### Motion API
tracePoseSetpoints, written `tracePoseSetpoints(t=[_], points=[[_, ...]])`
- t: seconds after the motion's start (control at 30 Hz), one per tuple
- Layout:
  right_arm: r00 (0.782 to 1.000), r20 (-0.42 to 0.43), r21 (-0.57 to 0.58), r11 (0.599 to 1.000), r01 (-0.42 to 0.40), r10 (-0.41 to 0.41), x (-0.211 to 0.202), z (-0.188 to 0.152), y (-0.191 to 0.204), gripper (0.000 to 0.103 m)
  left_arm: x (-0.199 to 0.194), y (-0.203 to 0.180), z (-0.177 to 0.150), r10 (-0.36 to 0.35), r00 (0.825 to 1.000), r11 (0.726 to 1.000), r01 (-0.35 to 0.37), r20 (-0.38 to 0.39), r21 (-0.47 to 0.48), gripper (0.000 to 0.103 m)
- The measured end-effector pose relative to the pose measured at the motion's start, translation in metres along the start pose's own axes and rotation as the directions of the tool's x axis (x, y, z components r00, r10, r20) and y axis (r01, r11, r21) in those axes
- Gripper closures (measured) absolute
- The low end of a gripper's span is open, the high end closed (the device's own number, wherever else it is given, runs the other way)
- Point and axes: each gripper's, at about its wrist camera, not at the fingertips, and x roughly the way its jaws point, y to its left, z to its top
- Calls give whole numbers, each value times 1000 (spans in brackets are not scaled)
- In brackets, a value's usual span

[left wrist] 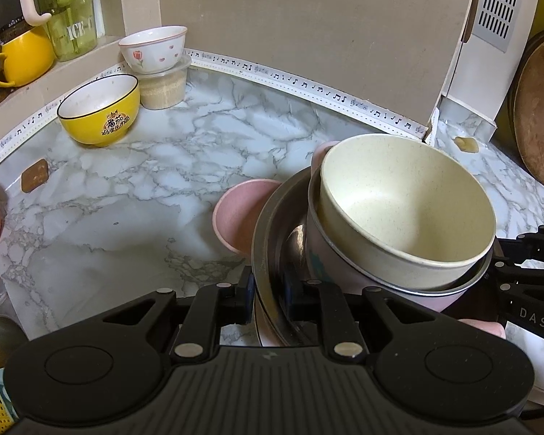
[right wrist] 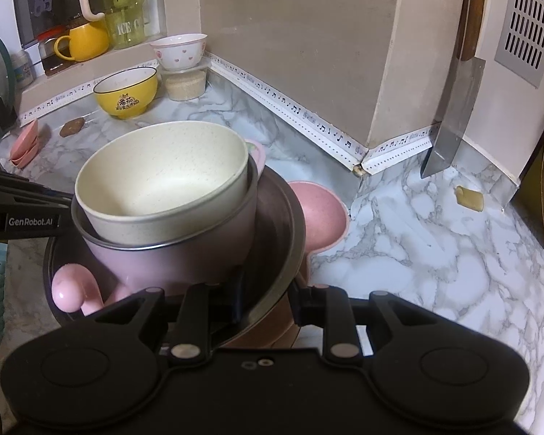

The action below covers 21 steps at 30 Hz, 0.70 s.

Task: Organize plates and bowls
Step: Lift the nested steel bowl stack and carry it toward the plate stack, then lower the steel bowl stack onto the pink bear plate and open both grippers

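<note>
We hold a steel pan (left wrist: 272,217) by its rim from both sides: our left gripper (left wrist: 268,302) and right gripper (right wrist: 268,302) are each clamped on it. Between them, inside the pan, sits a pink pot (right wrist: 185,253), with a cream bowl (left wrist: 402,210) nested on top.

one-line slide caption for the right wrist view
Both grippers clamp opposite rims of a metal pan carrying a pink pot with a cream bowl nested inside, above a marble counter.
</note>
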Motion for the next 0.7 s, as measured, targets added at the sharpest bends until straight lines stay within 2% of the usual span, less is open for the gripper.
tracePoseSetpoints(t=[0.47,0.7], points=[[999,-25,-17,999,42,-42,10,-3,2,76,4,1,3,-16,1000,1000,16,-3,-4,88],[995,-20,-74,993,92,-94,7,0,4,76,2,-2,6,-10,1000,1000,10,5,18,88]])
